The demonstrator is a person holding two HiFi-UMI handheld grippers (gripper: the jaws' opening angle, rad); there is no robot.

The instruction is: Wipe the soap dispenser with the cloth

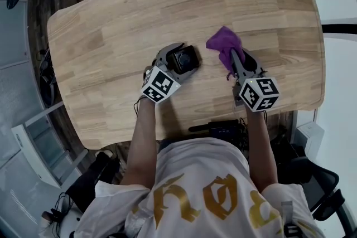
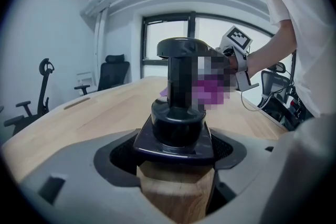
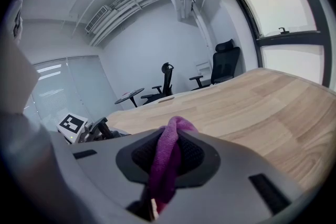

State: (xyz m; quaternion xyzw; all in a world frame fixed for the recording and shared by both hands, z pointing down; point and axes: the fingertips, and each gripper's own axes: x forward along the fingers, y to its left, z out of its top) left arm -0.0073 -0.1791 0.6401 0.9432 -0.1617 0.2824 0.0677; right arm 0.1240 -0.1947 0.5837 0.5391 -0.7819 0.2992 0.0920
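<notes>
Soap dispenser [image 2: 178, 128] stands upright, its wooden body clamped between the left gripper's [image 1: 177, 59] jaws, over the near middle of the table [image 1: 111, 36]. The right gripper [image 1: 234, 61] pinches the purple cloth [image 1: 222, 42] tight just beside the pump. No contact shows from above, so the wiping looks barely begun, if at all.

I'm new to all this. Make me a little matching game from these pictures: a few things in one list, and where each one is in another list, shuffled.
Things:
1. soap dispenser
2. purple cloth
3. table
4. black office chair

Places:
A. pinched between the fingers of the right gripper
B. beyond the table's far edge
C. light wood, beneath both grippers
D. clamped between the fingers of the left gripper

Pairs: 1-D, 2-A, 3-C, 4-B
</notes>
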